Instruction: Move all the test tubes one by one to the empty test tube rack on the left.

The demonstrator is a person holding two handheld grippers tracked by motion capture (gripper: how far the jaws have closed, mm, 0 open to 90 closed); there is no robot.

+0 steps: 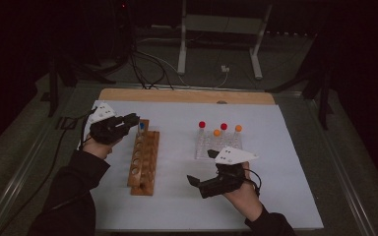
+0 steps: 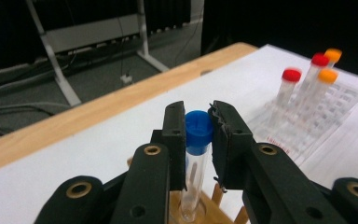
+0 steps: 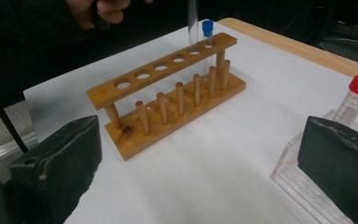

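Tube point(image 2: 195, 172) with a blue cap point(image 2: 198, 129), light, slick and judged breakable, is pinched just under the cap between the closed left gripper point(image 2: 198, 140), its foot in the wooden rack point(image 1: 144, 158) below.

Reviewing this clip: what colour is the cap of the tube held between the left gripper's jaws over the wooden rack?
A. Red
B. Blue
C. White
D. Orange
B. In the left gripper view the left gripper is shut on the blue-capped tube, which stands in an end hole of the wooden rack; the red and orange caps belong to tubes in the clear rack.
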